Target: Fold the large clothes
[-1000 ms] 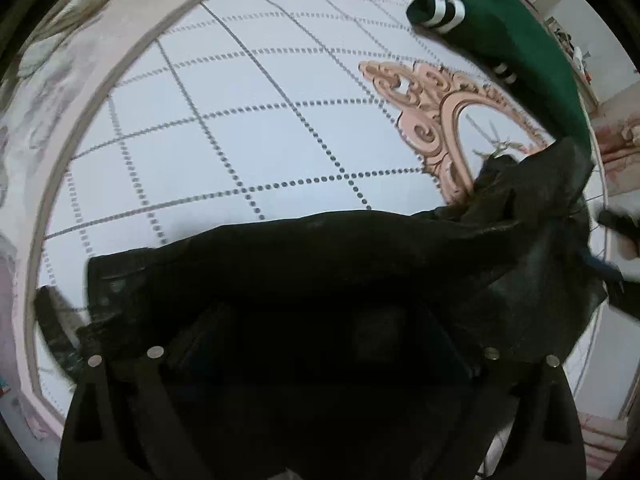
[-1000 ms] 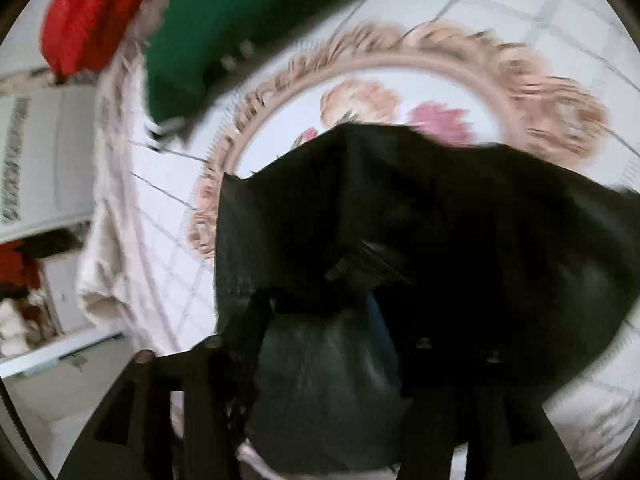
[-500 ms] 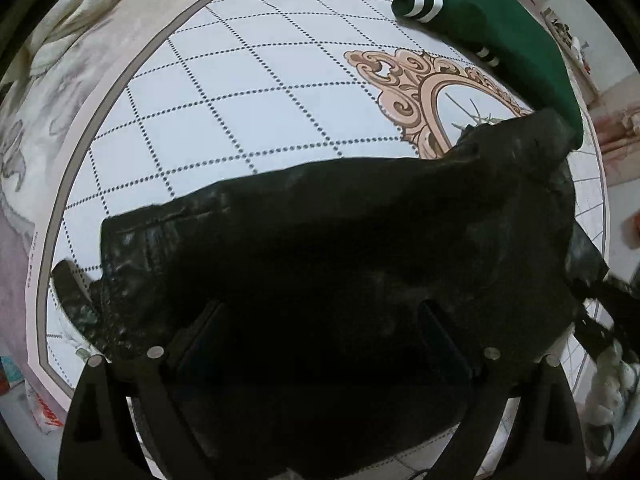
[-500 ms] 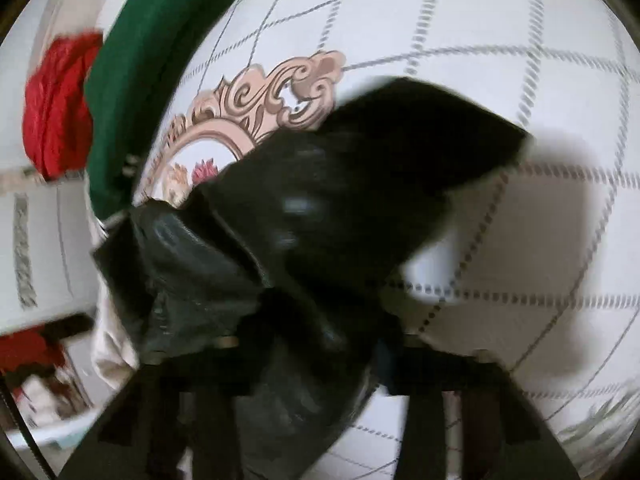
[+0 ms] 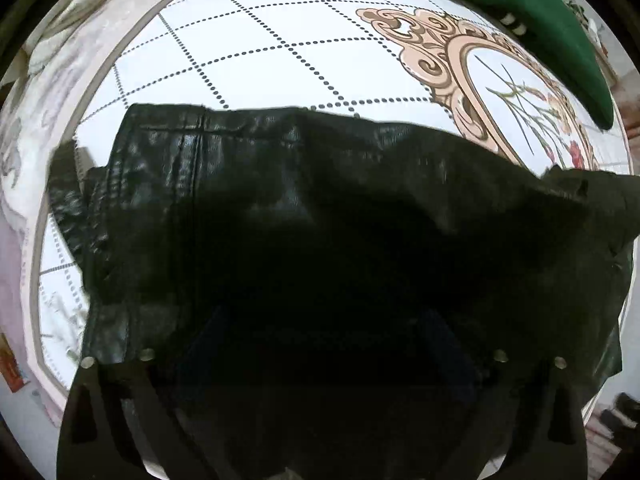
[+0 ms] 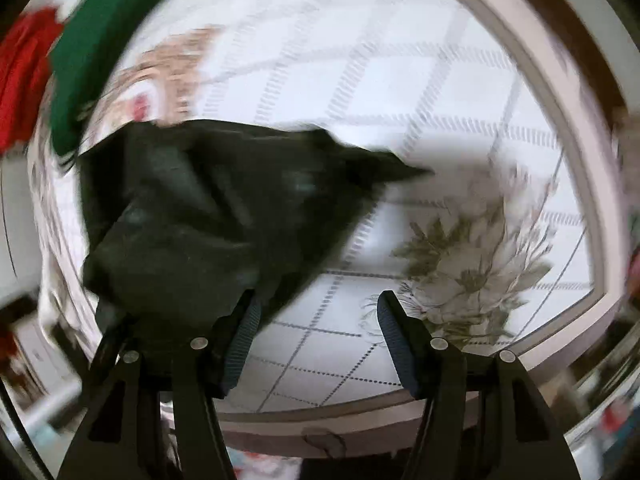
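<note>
A black leather jacket (image 5: 304, 208) lies spread across the white patterned cloth (image 5: 256, 44) and fills the lower half of the left wrist view. It drapes over my left gripper (image 5: 320, 344), so the fingertips are hidden and I cannot see how the jaws stand. In the right wrist view, which is motion-blurred, the jacket (image 6: 208, 208) lies bunched at left. My right gripper (image 6: 316, 320) is open and empty, its left finger at the jacket's near edge.
A dark green garment with white-striped cuffs (image 5: 532, 24) lies at the far right of the cloth, also in the right wrist view (image 6: 96, 40). A red garment (image 6: 20, 68) lies beyond it. The cloth's beige border (image 6: 552, 112) curves around.
My right gripper has let go of the jacket and opened, swinging right. In the left wrist view the jacket has come down and spread flatter over the cloth.
</note>
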A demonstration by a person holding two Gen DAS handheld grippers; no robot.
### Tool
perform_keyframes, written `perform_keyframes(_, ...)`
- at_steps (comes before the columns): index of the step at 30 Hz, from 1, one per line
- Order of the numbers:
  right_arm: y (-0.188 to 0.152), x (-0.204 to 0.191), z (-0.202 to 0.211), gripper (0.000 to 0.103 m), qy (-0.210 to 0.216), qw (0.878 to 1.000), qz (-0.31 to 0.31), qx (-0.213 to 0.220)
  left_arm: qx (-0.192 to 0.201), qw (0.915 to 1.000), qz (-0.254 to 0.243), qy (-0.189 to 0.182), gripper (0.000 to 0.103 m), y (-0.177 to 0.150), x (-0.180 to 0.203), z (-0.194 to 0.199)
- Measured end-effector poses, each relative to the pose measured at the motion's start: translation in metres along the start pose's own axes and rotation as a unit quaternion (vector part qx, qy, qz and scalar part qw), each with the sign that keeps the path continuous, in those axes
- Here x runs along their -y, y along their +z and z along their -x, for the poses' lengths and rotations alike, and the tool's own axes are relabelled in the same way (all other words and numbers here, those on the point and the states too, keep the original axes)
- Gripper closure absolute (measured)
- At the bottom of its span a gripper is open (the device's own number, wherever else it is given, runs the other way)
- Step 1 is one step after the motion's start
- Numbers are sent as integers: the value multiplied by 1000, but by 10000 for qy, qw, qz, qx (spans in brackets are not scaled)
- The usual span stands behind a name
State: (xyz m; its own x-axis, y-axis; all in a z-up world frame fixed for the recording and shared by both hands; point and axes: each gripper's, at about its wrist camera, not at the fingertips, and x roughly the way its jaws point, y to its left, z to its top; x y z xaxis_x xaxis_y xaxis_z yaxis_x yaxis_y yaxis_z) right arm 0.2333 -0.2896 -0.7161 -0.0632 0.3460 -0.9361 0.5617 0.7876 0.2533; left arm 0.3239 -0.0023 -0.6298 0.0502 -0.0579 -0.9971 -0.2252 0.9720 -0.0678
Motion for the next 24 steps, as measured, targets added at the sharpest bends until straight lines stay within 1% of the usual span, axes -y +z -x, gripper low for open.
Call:
perform_keyframes(1,0,-13,5,40,54,9998,177,55,34,10000,-39,2,0,0,0,0)
perform_keyframes(3,4,-60,11,40,296,9964,765,193,97,9999,-116,14,0,1,2,1)
perform_keyframes(4,8,-88,8,40,420,9924,1138,219,123,9999,-116,-2,0,2,3,1)
perform_keyframes(6,17,-118,1,40,547,9878,1433,280,160,9998,-86,-31,0,1,1,2)
perform_keyframes(8,31,-157,-19,41,818,9817,1698,263,197,9998,-83,-54,0,-1,-2,4)
perform_keyframes(9,40,-174,-31,42,834,9798,1800,247,217,9997,-77,-69,0,-4,-5,4)
perform_keyframes(10,49,-188,-44,51,801,9791,1857,209,243,9997,-44,-78,0,-4,-5,3)
perform_keyframes(11,59,-201,-59,51,702,9785,1922,236,287,9996,-13,-75,0,-5,-7,4)
perform_keyframes(13,76,-211,-87,51,318,9793,1959,391,443,9989,120,-120,0,-9,-16,7)
perform_keyframes(14,88,-210,-101,51,199,9818,1843,409,490,9985,206,-158,0,-9,-18,8)
perform_keyframes(16,102,-206,-113,52,143,9872,1529,432,384,9986,314,-199,0,-4,-21,9)
perform_keyframes(18,112,-205,-115,52,187,9899,1385,248,312,9982,459,-243,0,1,-24,18)
perform_keyframes(20,114,-206,-105,51,286,9908,1317,78,419,9974,550,-201,0,4,-26,39)
perform_keyframes(21,111,-204,-94,49,415,9909,1282,39,508,9972,494,-244,0,7,-23,50)
perform_keyframes(22,107,-194,-82,48,583,9906,1236,37,641,9966,399,-316,0,11,-18,62)
perform_keyframes(24,97,-171,-51,47,764,9905,1118,234,703,9970,208,-230,0,21,-4,68)
